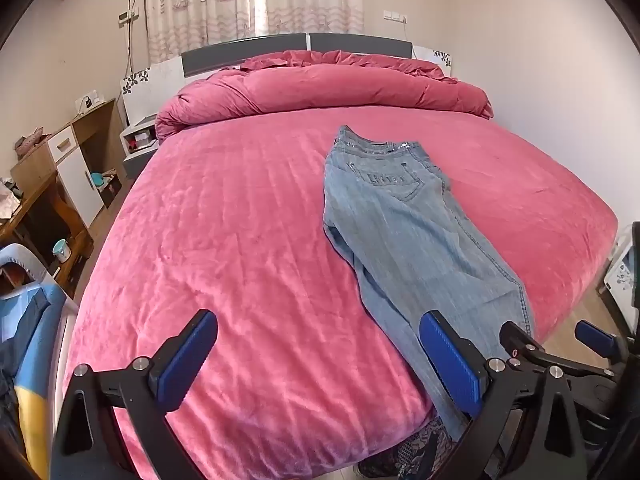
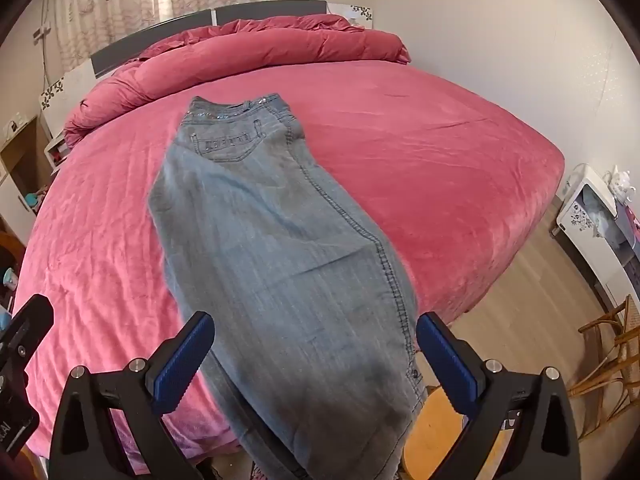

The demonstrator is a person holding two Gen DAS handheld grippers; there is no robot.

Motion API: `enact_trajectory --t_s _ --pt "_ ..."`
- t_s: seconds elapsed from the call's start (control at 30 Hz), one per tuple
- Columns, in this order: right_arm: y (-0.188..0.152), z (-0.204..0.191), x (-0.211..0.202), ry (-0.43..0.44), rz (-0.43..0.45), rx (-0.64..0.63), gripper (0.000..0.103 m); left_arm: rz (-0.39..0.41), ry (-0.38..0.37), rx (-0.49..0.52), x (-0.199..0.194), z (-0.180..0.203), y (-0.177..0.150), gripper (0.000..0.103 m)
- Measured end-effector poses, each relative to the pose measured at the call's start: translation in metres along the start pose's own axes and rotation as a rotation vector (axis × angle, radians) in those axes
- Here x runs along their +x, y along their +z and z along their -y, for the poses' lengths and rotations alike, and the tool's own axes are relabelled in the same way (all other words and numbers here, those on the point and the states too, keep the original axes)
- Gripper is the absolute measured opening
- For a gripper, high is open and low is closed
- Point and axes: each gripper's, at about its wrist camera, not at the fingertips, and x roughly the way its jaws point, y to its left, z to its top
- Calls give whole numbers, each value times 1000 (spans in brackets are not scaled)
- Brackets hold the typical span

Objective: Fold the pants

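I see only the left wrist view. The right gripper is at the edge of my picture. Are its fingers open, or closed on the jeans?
Observer: Open. The right gripper has its fingers wide apart. The jeans show between them, but the fingers do not press on them.
Operator: What is below the hanging leg, past the foot of the bed?
Observer: A round yellowish stool stands on the floor, just right of the hanging leg.
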Motion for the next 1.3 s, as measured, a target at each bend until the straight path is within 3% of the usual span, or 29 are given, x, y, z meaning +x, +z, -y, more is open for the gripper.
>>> enact_trajectory --t_s 0.1,0.2,0.43,1.3 --pt "-1 -1 2 3 -13 -5 103 46 -2 -16 -5 -13 -5 102" --pt "-7 -7 2 20 2 -10 103 46 16 -9 -5 -10 -8 102" --pt "-5 -9 6 29 -25 -22 103 26 -39 -52 -4 -21 -11 102" --pt "-10 -20 3 53 -13 -84 102 40 -5 -85 -16 -33 -19 102"
